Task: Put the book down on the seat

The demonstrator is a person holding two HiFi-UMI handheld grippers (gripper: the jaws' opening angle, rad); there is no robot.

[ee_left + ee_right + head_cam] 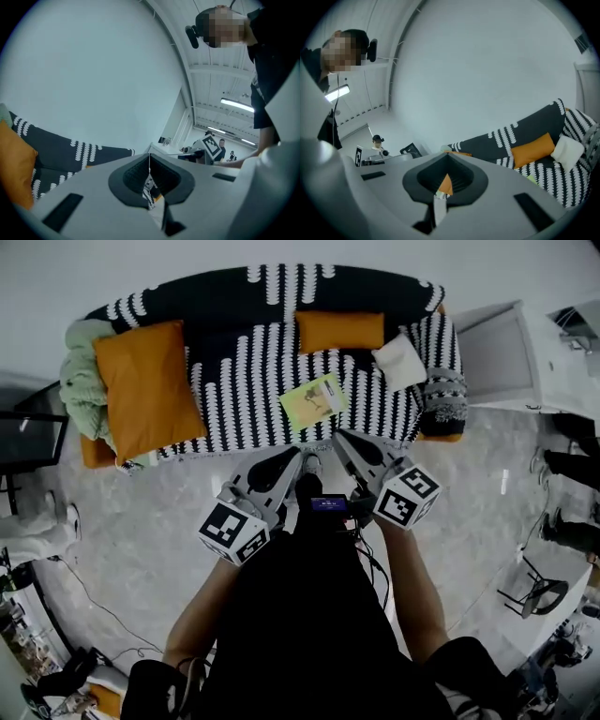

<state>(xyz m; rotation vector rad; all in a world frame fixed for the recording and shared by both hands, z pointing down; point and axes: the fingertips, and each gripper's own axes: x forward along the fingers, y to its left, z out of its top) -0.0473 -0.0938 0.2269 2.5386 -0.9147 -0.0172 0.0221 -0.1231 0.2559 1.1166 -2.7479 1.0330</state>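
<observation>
The book (pixel 314 399), light green with a picture on its cover, lies flat on the striped seat of the sofa (pixel 244 381), near the front edge. Both grippers hover over the floor just in front of the sofa, short of the book. My left gripper (pixel 287 463) is shut and holds nothing; in the left gripper view its jaws (pixel 149 165) meet in a thin seam. My right gripper (pixel 345 441) is also shut and empty, its tip pointing at the seat edge below the book. In the right gripper view (pixel 447 158) the jaws are pressed together.
A large orange cushion (pixel 145 390) lies on the left of the seat, a smaller one (pixel 339 331) at the back, a white cushion (pixel 400 362) to the right. A green blanket (pixel 80 381) hangs on the left arm. A white cabinet (pixel 511 357) stands at the right.
</observation>
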